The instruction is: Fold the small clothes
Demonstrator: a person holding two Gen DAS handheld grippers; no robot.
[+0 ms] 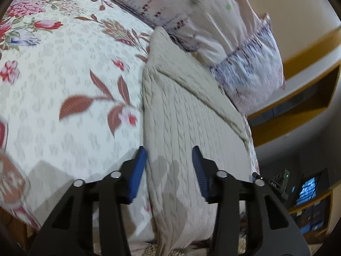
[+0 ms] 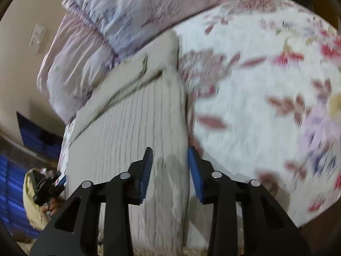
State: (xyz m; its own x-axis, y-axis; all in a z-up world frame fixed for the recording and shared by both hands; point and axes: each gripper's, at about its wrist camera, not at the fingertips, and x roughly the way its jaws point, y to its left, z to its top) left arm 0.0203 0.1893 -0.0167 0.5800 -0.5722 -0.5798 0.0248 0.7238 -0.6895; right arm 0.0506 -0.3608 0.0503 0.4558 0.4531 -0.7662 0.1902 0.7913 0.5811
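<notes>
A cream cable-knit garment lies folded in a long narrow strip on the floral bedspread, running from the near edge toward the pillows. My left gripper is open and empty, hovering over the garment's near end. In the right wrist view the same garment lies left of centre. My right gripper is open and empty above the garment's right edge near its near end. The left gripper also shows in the right wrist view, at the garment's near left corner.
Pale lilac pillows lie at the head of the bed beyond the garment; they also show in the right wrist view. A wooden shelf unit stands beside the bed. The bedspread stretches wide to the right.
</notes>
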